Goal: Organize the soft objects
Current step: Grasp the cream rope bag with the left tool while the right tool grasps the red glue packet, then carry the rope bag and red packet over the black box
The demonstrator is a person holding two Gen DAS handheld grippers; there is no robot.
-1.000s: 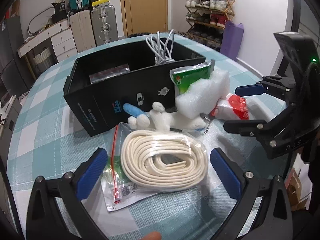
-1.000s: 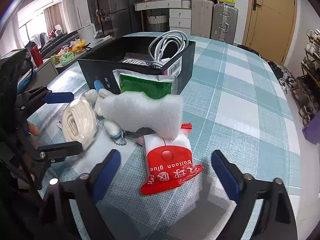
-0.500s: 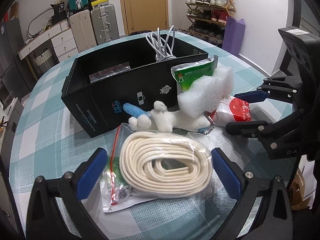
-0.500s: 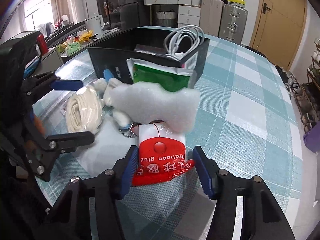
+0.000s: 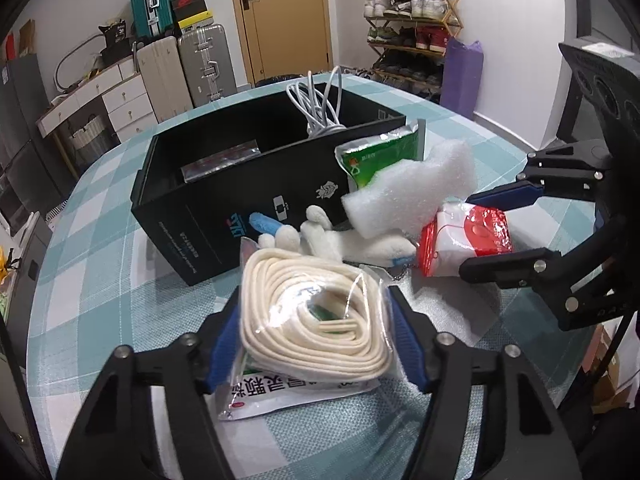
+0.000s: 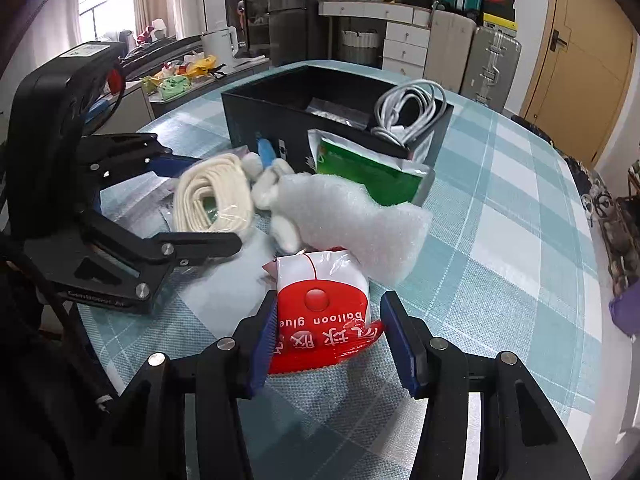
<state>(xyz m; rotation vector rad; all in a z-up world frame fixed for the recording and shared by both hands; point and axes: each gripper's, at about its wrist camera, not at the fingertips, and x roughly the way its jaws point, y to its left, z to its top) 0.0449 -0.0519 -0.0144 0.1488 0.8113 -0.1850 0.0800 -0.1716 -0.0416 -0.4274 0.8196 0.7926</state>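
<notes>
My left gripper point(image 5: 312, 340) is shut on a clear bag of coiled cream rope point(image 5: 320, 320), squeezing it from both sides; the rope also shows in the right wrist view point(image 6: 212, 196). My right gripper point(image 6: 334, 344) is closed around a red and white balloon glue packet point(image 6: 324, 308), also seen in the left wrist view point(image 5: 468, 240). A white foam piece point(image 6: 352, 220), a white plush toy point(image 5: 340, 240) and a green pouch point(image 5: 380, 156) lie by the black box point(image 5: 240, 196).
The black box holds a white cable coil point(image 6: 408, 116) and a silvery packet point(image 5: 220, 160). A checked teal cloth point(image 6: 500, 220) covers the round table. Suitcases, drawers and a shoe rack stand beyond the table.
Both grippers have closed: the left on the bagged rope, which has bunched up, the right around the glue packet. Both moved forward onto their objects.
</notes>
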